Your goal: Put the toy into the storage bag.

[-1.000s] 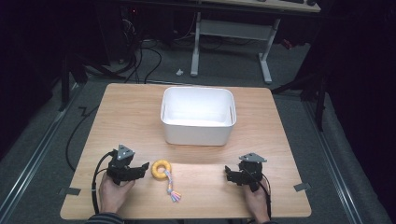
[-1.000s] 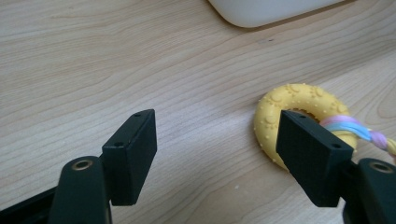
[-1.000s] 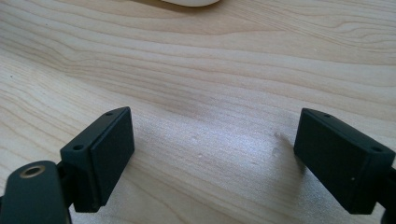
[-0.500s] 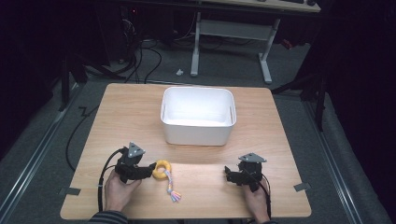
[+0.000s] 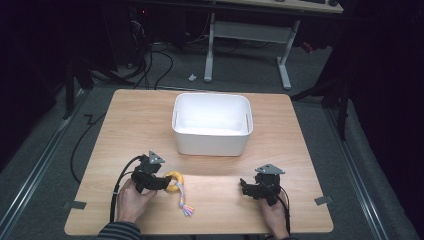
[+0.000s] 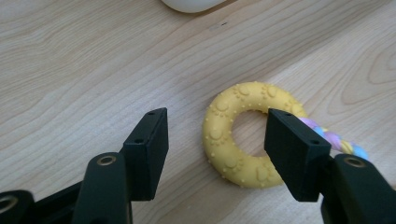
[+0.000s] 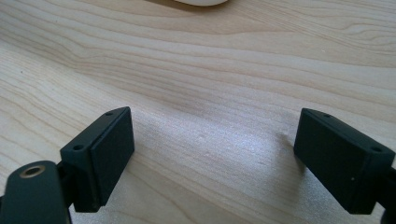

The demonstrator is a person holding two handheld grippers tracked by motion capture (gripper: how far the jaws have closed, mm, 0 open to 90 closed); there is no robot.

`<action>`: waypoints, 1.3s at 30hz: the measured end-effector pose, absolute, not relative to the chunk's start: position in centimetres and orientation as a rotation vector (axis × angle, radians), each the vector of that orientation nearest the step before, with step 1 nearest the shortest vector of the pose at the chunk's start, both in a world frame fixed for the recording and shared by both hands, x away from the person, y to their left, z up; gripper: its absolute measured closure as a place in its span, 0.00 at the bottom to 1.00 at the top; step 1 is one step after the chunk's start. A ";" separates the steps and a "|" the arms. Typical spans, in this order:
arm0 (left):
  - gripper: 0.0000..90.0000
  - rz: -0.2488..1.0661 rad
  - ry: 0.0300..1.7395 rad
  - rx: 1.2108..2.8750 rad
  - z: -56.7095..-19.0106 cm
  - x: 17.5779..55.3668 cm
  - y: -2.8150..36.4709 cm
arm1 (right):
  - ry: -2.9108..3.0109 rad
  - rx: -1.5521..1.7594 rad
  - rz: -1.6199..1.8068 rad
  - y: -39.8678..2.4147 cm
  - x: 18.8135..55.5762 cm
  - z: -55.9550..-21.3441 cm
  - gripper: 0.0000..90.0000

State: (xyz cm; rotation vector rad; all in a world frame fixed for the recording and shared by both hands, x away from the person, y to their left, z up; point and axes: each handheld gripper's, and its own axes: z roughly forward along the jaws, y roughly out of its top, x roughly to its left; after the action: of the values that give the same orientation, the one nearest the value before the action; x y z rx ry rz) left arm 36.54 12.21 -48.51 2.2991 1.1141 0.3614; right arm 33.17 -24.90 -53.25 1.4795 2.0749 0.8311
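My left gripper (image 6: 212, 140) has advanced; its wide-spread fingers (image 6: 149, 149) now straddle the yellow ring (image 6: 233, 135). My right gripper (image 7: 212, 158) stays put, fingers wide.

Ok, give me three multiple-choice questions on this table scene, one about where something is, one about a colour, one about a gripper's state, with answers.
1. Where does the yellow ring toy lie?
A. inside the white bin
B. on the table by the left gripper
C. under the right gripper

2. What colour is the bin?
A. white
B. blue
C. black

3. How does the left gripper stand?
A. shut on the ring
B. shut on nothing
C. open, jaws spread about the ring's near side

Answers: 1 B, the high view shows it on the wood beside the left gripper. 2 A, its walls are plain white. 3 C, the left gripper view shows a gap between each jaw and the ring.
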 end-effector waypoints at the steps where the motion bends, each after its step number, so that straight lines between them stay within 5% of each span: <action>1: 0.45 0.359 1.119 2.301 -48.6 36.6 12.1 | 2.075 1.479 0.831 -24.9 33.2 -53.3 0.14; 39: 0.73 0.296 1.161 2.415 -50.3 37.9 10.5 | 2.087 1.466 0.836 -24.8 33.1 -53.3 0.14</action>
State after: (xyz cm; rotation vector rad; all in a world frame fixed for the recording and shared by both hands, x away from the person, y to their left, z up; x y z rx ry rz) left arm 37.87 10.46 -50.27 2.4153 1.1610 0.2961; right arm 33.07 -24.82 -53.26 1.4661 2.0869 0.8362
